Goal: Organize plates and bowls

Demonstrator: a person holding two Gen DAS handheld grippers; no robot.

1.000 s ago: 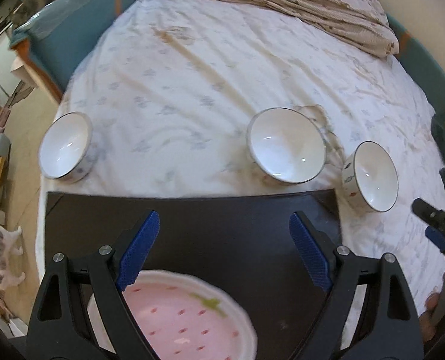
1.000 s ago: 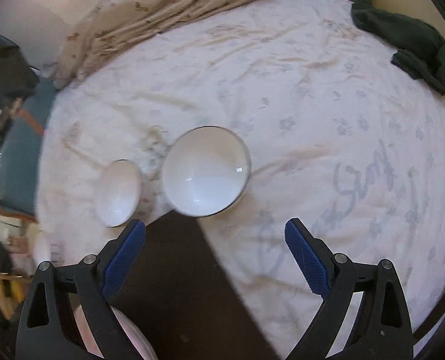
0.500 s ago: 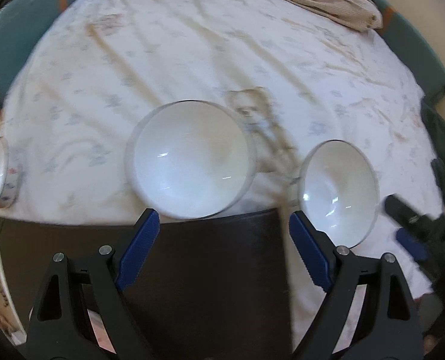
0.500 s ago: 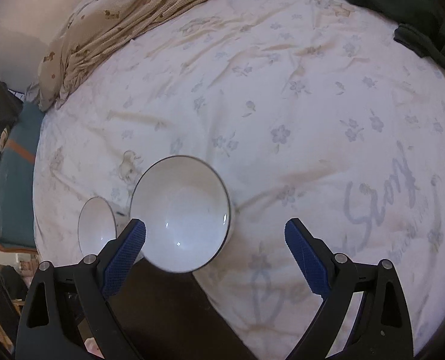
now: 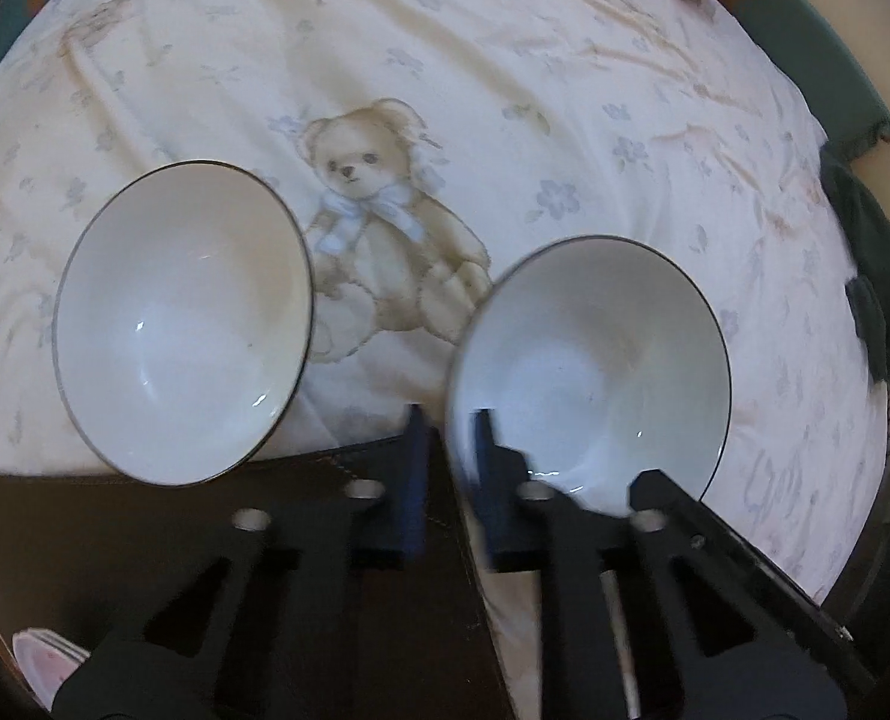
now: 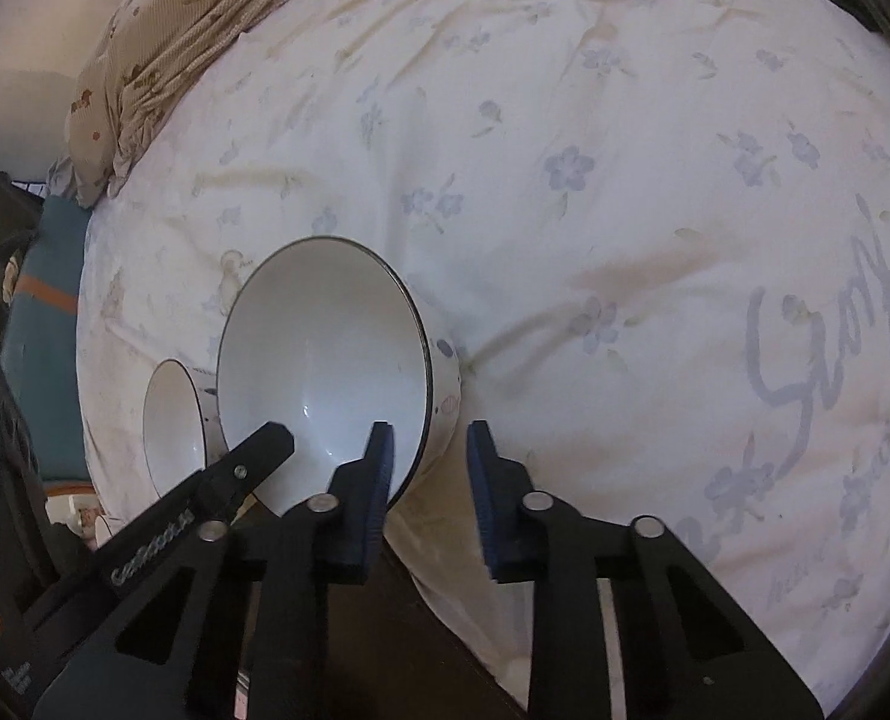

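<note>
Two white bowls with dark rims sit on the bedsheet. My left gripper (image 5: pixel 449 456) is shut on the near rim of the right bowl (image 5: pixel 595 360), one finger inside and one outside. The left bowl (image 5: pixel 180 318) stands free beside it. In the right wrist view my right gripper (image 6: pixel 428 480) straddles the same bowl's (image 6: pixel 324 372) other rim, jaws narrowed to a small gap around it; grip not clear. The second bowl (image 6: pixel 171 420) shows behind it. The left gripper's finger (image 6: pixel 246 462) reaches into the bowl there.
A dark mat (image 5: pixel 114 516) lies at the bed's near edge with a pink plate (image 5: pixel 42 660) on it. A crumpled beige blanket (image 6: pixel 162 42) lies at the back. Dark green cloth (image 5: pixel 883 300) lies at the right edge of the bed.
Both grippers moved forward to the right bowl and closed from wide open. The left now clamps its rim; the right has narrowed around the rim.
</note>
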